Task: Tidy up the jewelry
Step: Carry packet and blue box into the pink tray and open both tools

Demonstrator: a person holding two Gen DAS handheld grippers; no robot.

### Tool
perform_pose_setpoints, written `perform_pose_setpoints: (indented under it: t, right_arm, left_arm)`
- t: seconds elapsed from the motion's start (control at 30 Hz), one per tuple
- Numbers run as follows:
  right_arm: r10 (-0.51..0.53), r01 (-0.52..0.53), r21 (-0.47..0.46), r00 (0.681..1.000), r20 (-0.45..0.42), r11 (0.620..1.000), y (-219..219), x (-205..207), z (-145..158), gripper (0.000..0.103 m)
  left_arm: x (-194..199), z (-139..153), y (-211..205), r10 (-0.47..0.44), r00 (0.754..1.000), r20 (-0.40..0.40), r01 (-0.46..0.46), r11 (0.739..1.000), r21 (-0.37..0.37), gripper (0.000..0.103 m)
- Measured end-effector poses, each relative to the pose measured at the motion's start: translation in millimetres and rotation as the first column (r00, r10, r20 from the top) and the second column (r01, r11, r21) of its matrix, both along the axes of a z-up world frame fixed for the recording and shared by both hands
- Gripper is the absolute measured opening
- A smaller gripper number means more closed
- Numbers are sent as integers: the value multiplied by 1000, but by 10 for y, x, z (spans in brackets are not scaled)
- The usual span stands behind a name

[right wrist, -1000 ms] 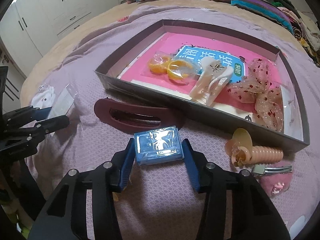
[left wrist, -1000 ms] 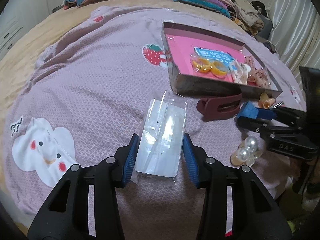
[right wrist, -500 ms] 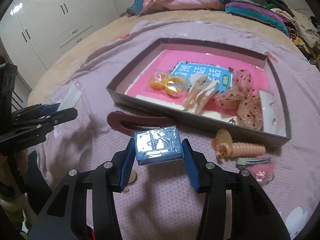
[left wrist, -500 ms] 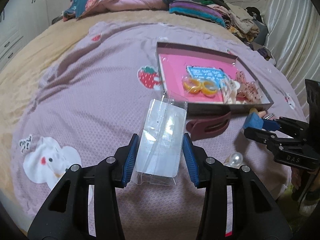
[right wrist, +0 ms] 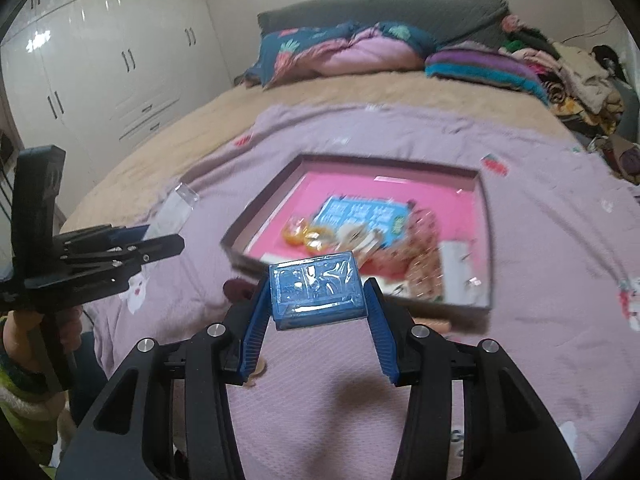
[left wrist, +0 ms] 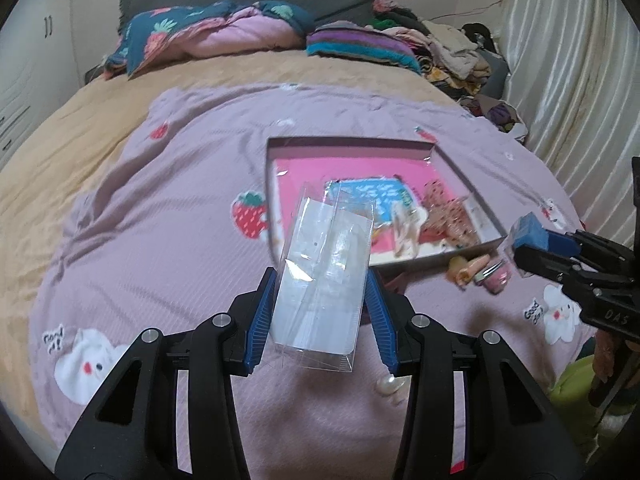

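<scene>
Clear plastic packet (left wrist: 320, 280) clamped in the left gripper (left wrist: 320, 300), blue box (right wrist: 318, 290) clamped in the right gripper (right wrist: 318, 312), both held above the tray (right wrist: 486, 216), probably for dropping in.

Dim, flat indoor light, slightly grainy. Motion blur smearing the tray (right wrist: 486, 216) contents and bedspread (left wrist: 168, 216) in both views. Glare spots on wardrobe doors (right wrist: 84, 68) upper left, sheen on the clear packet (left wrist: 320, 280). Soft shadows lower centre. Heavy fisheye bending, black vignette corners.
</scene>
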State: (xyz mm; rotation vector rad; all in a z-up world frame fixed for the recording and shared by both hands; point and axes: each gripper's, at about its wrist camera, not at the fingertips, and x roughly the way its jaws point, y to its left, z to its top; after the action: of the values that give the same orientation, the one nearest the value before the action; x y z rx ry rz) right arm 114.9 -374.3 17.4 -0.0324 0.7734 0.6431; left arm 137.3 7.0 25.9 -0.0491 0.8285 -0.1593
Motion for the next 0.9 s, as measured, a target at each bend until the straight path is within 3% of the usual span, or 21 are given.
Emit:
perform_pose_setpoints:
  t: [0.5, 0.9]
  right_arm:
    - [-145, 143, 33, 988, 61, 989, -573, 203, 238, 45]
    - [-216, 216, 5, 974, 70, 976, -668, 560, 125, 45]
  left_arm:
    - [392, 199, -385, -63, 997, 46, 63, 998, 4, 36]
    - [879, 15, -408, -21, 1000, 8, 20, 1000, 17, 36]
